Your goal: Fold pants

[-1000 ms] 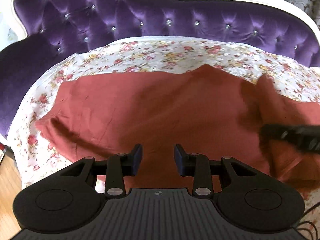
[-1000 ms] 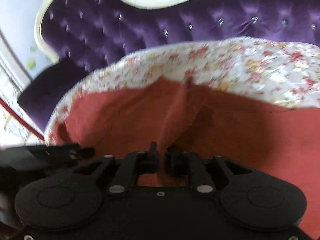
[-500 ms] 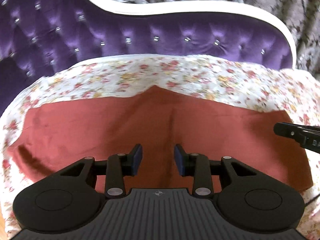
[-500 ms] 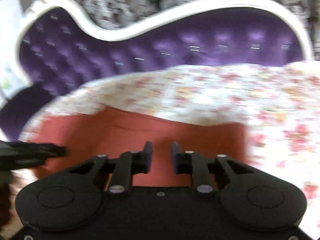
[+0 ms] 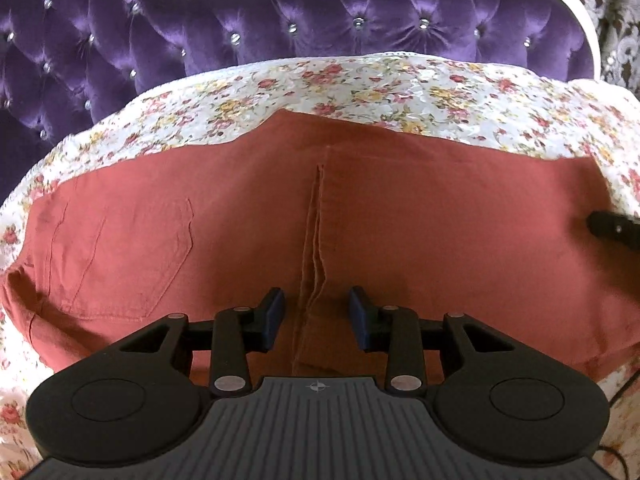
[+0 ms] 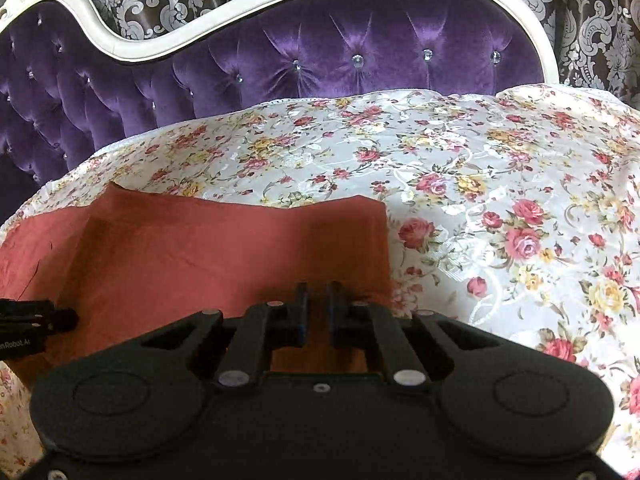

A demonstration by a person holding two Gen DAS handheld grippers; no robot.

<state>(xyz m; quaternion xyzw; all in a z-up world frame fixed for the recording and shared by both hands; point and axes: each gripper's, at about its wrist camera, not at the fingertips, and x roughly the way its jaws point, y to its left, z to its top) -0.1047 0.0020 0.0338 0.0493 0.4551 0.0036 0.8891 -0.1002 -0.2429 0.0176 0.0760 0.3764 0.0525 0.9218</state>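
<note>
In the left wrist view, the left tool point(image 5: 316, 316) sits nearest, its two blue-padded fingers point(image 5: 274, 314) set well apart and holding nothing, one on each side of a raised lengthwise crease in the rust-red cotton pants point(image 5: 400, 220). The pants lie spread flat across the white bedspread printed with red and yellow roses point(image 5: 360, 92), a sewn patch pocket point(image 5: 120, 256) showing on their left part. At the right edge of that view the black tip of the right tool point(image 5: 614, 228) reaches in over the right end of the pants. In the right wrist view, the right tool point(image 6: 318, 310) hangs low over the near right corner of the pants point(image 6: 200, 248), its fingers drawn close with only a narrow gap between them; whether any cloth is pinched there cannot be told. Right of the pants the bedspread point(image 6: 500, 200) stretches bare. Beyond it rises the tufted purple velvet headboard point(image 6: 320, 48) with crystal buttons and a curved white frame, and farthest back hangs a dark damask curtain with grey scrollwork point(image 6: 592, 8).
</note>
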